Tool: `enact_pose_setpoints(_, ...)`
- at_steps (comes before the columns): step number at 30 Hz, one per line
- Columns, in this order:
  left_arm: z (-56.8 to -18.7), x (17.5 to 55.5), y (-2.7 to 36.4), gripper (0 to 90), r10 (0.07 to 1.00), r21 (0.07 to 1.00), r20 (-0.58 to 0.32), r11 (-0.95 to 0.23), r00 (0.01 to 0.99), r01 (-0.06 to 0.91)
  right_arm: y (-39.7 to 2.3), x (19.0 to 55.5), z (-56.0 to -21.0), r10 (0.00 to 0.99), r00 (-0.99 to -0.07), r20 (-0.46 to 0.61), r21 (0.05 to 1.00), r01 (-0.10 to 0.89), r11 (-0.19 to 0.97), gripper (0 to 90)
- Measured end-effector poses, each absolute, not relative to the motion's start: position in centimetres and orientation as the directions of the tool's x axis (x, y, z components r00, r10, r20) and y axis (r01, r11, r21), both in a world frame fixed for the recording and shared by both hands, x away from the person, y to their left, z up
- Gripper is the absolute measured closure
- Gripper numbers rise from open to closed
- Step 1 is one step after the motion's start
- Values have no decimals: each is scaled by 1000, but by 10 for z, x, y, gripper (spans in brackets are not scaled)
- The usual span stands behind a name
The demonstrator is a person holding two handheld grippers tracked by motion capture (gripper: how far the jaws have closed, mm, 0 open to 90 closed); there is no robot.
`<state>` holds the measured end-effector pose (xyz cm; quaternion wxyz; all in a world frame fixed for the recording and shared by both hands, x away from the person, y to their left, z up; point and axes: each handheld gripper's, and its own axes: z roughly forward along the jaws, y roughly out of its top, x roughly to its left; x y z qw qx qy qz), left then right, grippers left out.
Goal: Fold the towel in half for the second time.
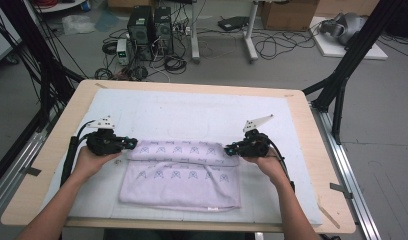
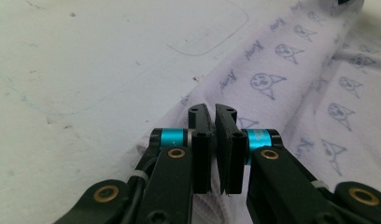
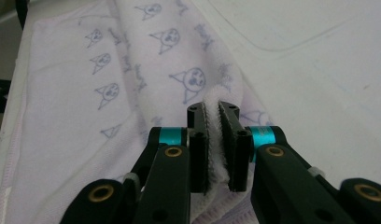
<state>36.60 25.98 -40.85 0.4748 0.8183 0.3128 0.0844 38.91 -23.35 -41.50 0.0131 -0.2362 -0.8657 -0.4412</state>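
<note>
A pale lilac towel (image 1: 179,180) printed with small cartoon faces lies folded on the white mat, its far edge doubled over into a band. My left gripper (image 1: 133,144) is at the band's left end, jaws shut, and the cloth (image 2: 291,84) runs up under its pads, where a thin edge seems pinched. My right gripper (image 1: 228,148) is at the band's right end. Its jaws are shut on a bunched ridge of towel (image 3: 215,100), which stands up between the pads. Both grippers (image 2: 213,111) (image 3: 213,108) point inward toward each other.
The white mat (image 1: 192,112) covers a wooden table (image 1: 312,150); bare mat lies beyond the towel. A faint outlined rectangle (image 2: 212,35) is drawn on it. Computer towers, cables and boxes stand on the floor behind the table. Black frame posts flank both sides.
</note>
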Motion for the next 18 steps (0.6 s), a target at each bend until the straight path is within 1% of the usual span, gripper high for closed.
enact_pose_setpoints(2, -400, 358, 263, 850, 587, 848, -157, -332, 794, 413, -233, 382, -406, 390, -897, 207, 779, 393, 489, 835)
enact_pose_setpoints(4, -390, 344, 266, 850, 570, 862, -132, -337, 811, 378, -234, 371, -394, 390, -906, 166, 798, 356, 487, 835)
enact_pose_setpoints(6, -385, 327, 269, 849, 558, 873, -117, -337, 822, 353, -235, 352, -381, 374, -918, 132, 822, 312, 476, 834)
enact_pose_setpoints(9, -387, 296, 274, 829, 529, 874, -107, -355, 842, 333, -241, 318, -376, 340, -934, 112, 842, 271, 466, 809)
enact_pose_setpoints(10, -389, 286, 275, 777, 524, 865, -108, -369, 845, 340, -243, 307, -378, 332, -937, 111, 848, 264, 460, 781)
enact_pose_setpoints(12, -395, 272, 275, 619, 514, 852, -100, -398, 852, 340, -249, 292, -384, 310, -940, 141, 851, 275, 447, 697)
enact_pose_setpoints(13, -396, 268, 274, 582, 508, 847, -96, -410, 856, 339, -252, 285, -388, 317, -936, 151, 852, 286, 438, 658)
enact_pose_setpoints(15, -398, 267, 271, 556, 505, 835, -89, -432, 858, 341, -255, 280, -394, 332, -931, 154, 848, 296, 439, 625)
enact_pose_setpoints(18, -404, 271, 262, 551, 495, 820, -99, -451, 863, 352, -253, 282, -402, 351, -923, 156, 838, 312, 447, 609)
